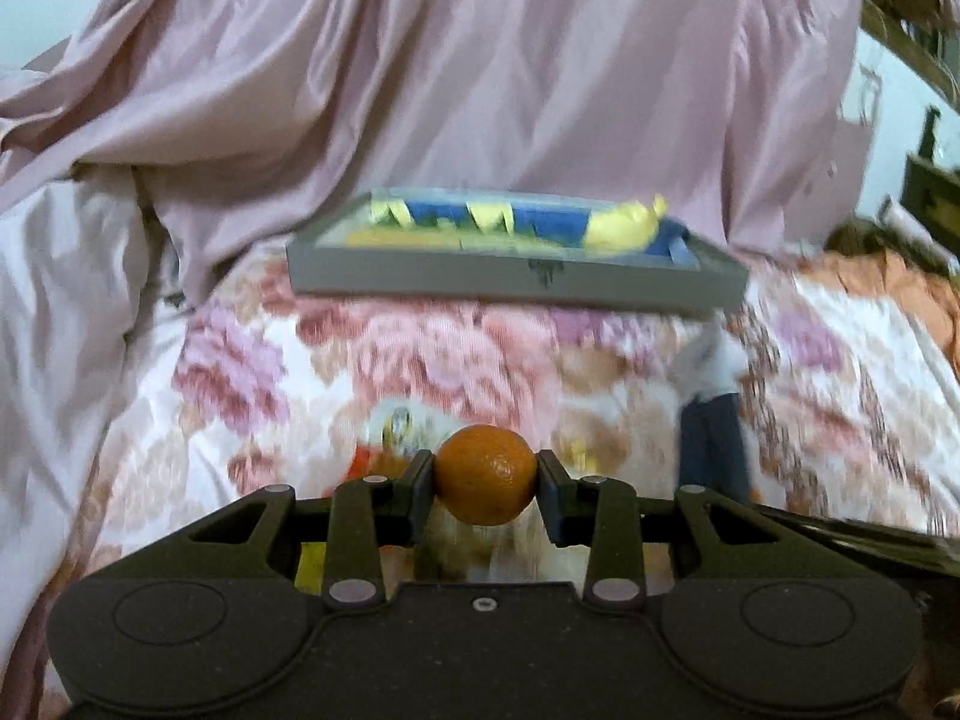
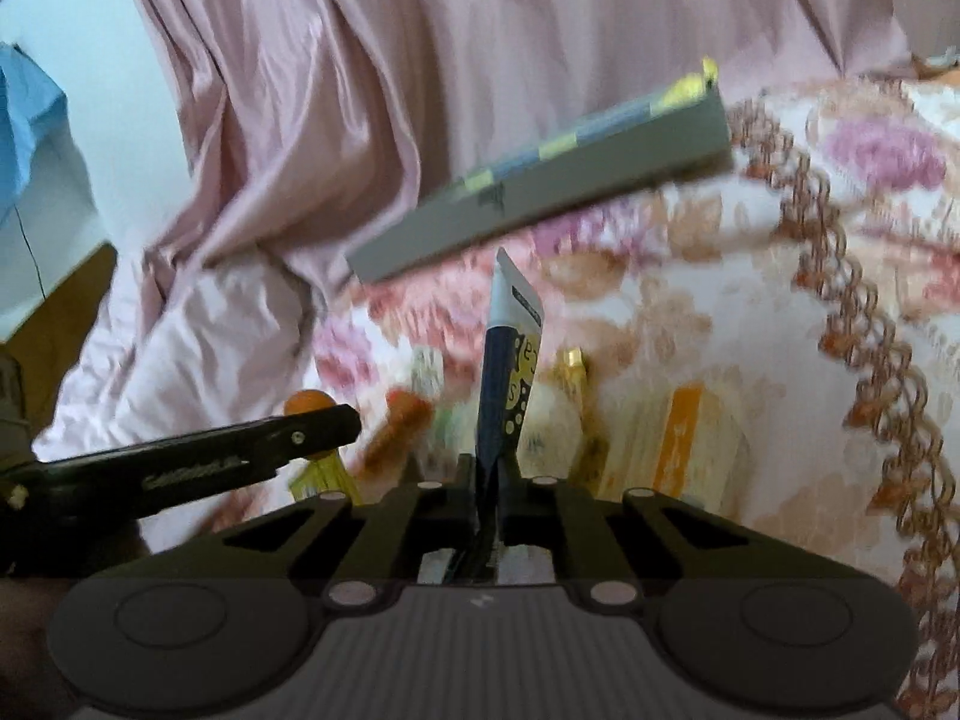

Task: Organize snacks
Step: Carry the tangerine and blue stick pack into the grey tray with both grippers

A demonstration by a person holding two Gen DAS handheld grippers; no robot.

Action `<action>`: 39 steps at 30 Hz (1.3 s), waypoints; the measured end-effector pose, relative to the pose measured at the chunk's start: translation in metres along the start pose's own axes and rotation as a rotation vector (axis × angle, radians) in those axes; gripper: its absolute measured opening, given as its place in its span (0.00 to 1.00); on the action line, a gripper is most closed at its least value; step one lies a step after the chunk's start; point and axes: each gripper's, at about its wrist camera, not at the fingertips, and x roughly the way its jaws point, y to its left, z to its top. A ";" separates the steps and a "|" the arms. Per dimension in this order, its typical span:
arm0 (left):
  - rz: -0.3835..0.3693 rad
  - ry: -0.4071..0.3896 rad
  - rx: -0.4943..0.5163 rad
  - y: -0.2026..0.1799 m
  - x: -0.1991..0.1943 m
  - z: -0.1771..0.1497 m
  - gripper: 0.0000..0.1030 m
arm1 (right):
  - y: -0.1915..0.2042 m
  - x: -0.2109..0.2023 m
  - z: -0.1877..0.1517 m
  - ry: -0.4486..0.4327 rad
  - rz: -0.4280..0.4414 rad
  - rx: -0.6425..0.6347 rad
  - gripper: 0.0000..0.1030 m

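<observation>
— Left gripper (image 1: 486, 483)?
— Clamped on a small orange (image 1: 485, 475), one pad pressing each side, fruit lifted clear of the floral bedspread (image 1: 420, 354).
— Right gripper (image 2: 487, 483)?
— Pinched tight on a dark blue snack packet (image 2: 507, 372), standing upright out of the jaws, white top edge uppermost.
— Grey tray (image 1: 516, 279)?
— Resting further back on the bedspread, against the pink curtain (image 1: 480, 60), already filled with blue and yellow packets (image 1: 540, 222).
— Anything else on the bedspread?
— Loose snacks (image 2: 678, 438) scattered below both grippers, yellow and orange wrappers, too blurred to name. From the right wrist view, left gripper off to the left with the orange just visible behind its finger.
</observation>
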 end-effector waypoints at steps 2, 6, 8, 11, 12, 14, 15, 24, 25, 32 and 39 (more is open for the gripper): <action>0.007 -0.034 -0.026 0.000 0.007 0.012 0.37 | -0.001 -0.006 0.006 -0.072 0.002 -0.007 0.07; 0.011 -0.099 -0.068 -0.002 0.022 0.038 0.37 | -0.006 -0.012 0.020 -0.239 0.016 -0.011 0.07; 0.011 -0.136 -0.075 -0.005 0.030 0.052 0.37 | -0.007 -0.011 0.028 -0.326 0.004 -0.039 0.07; 0.004 -0.188 -0.088 -0.007 0.046 0.075 0.37 | -0.009 -0.005 0.045 -0.434 -0.034 -0.101 0.07; 0.002 -0.206 -0.088 -0.008 0.051 0.083 0.37 | -0.010 -0.002 0.053 -0.467 -0.041 -0.105 0.07; 0.000 -0.245 -0.082 -0.009 0.063 0.099 0.37 | -0.014 0.004 0.069 -0.527 -0.046 -0.086 0.07; 0.000 -0.262 -0.077 -0.009 0.069 0.107 0.37 | -0.018 0.008 0.079 -0.562 -0.040 -0.064 0.07; 0.040 -0.283 -0.061 -0.006 0.142 0.144 0.37 | -0.058 0.048 0.138 -0.673 -0.021 -0.029 0.07; 0.047 -0.276 -0.066 -0.003 0.150 0.145 0.37 | -0.063 0.052 0.142 -0.673 -0.009 -0.024 0.07; 0.052 -0.212 -0.027 0.006 0.188 0.142 0.37 | -0.075 0.083 0.148 -0.602 -0.006 -0.015 0.07; 0.031 -0.136 -0.019 0.012 0.196 0.124 0.37 | -0.072 0.100 0.147 -0.495 0.001 0.003 0.08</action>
